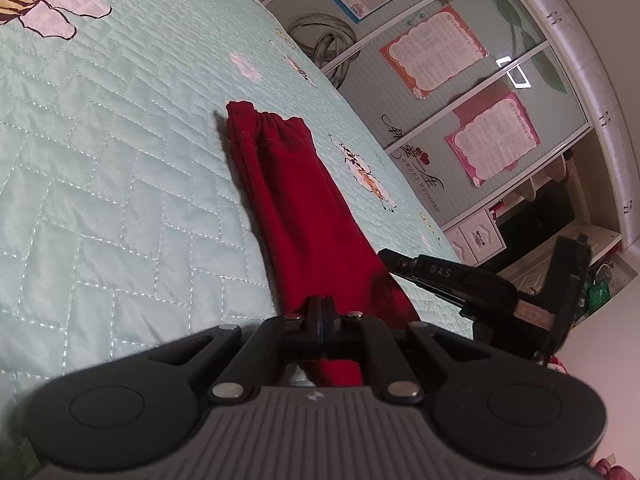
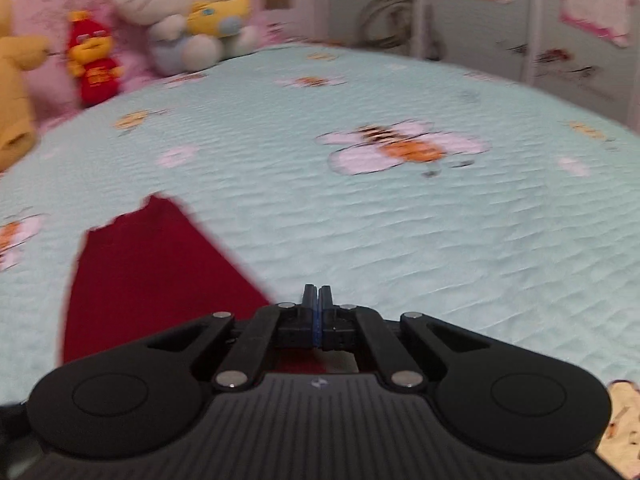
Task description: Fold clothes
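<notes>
A dark red garment (image 1: 288, 200) lies in a long narrow strip on the pale green quilted bedspread (image 1: 100, 160), its gathered far end near the middle of the left wrist view. My left gripper (image 1: 321, 304) is shut on the near end of this strip, and red cloth hangs below its pads. My right gripper (image 1: 386, 257) comes in from the right, its tip at the garment's right edge. In the blurred right wrist view the right gripper (image 2: 316, 294) is shut, with no cloth showing between the pads. The red garment (image 2: 152, 272) spreads to its left and runs under it.
Plush toys, a large white cat (image 2: 180, 12) and a small red figure (image 2: 94, 68), sit at the head of the bed. Wardrobe doors with posters (image 1: 432, 52) stand beyond the bed's right edge. A coiled hose (image 1: 320, 36) leans there.
</notes>
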Demonstrator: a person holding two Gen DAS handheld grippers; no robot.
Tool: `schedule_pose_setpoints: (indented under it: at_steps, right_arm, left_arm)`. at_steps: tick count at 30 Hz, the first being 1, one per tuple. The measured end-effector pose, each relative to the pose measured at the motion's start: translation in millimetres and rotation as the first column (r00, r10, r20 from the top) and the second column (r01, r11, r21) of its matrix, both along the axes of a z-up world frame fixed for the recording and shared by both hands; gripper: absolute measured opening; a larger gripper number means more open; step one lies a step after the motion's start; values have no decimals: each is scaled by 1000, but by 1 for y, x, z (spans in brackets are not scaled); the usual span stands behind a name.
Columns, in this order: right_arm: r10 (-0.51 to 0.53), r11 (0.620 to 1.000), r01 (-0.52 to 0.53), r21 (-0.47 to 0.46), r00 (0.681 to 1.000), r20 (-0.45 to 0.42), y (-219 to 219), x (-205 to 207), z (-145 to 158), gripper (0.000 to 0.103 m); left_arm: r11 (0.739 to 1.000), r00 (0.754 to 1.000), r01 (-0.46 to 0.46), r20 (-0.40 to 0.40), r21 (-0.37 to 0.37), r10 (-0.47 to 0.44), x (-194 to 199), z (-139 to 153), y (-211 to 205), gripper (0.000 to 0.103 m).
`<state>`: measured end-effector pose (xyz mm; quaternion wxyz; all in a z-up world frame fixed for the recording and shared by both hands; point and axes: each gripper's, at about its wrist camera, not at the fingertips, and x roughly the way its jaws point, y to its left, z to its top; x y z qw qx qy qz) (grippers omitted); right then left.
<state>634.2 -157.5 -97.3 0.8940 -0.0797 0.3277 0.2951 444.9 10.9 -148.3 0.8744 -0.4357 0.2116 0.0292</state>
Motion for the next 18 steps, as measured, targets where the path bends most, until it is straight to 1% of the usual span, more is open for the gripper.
schedule_pose_setpoints:
  at_steps: [2, 4, 6, 8, 9, 11, 14, 18]
  right_arm:
    - [-17, 999, 17, 30, 1000, 0, -4, 1, 1, 0]
    - [-41, 993, 40, 108, 999, 2, -17, -1, 9, 0]
    - [-61, 978, 63, 201, 998, -12, -40, -4, 21, 0]
    - [-67, 970, 71, 234, 997, -22, -70, -14, 33, 5]
    - [-64, 969, 67, 237, 998, -21, -86, -23, 38, 7]
    - [-36, 972, 41, 232, 999, -26, -119, -43, 42, 7]
    - [16, 982, 1, 189, 996, -89, -154, -68, 32, 6]
    - [-50, 988, 60, 141, 996, -70, -168, -75, 13, 7]
  left_arm:
    - [1000, 1000, -1, 0, -1, 1, 0, 0, 0, 6]
    - [1000, 1000, -1, 1, -2, 1, 0, -1, 0, 6]
    - [1000, 1000, -1, 0, -3, 1, 0, -1, 0, 6]
    - [1000, 1000, -1, 0, -5, 1, 0, -1, -1, 6]
    - [1000, 1000, -2, 0, -3, 2, 0, 0, -1, 6]
    - [1000, 1000, -3, 2, 0, 3, 0, -1, -1, 6]
    - [1000, 1000, -5, 4, 7, 5, -1, -2, -1, 6]
    - [1000, 1000, -5, 6, 12, 5, -1, -3, 0, 6]
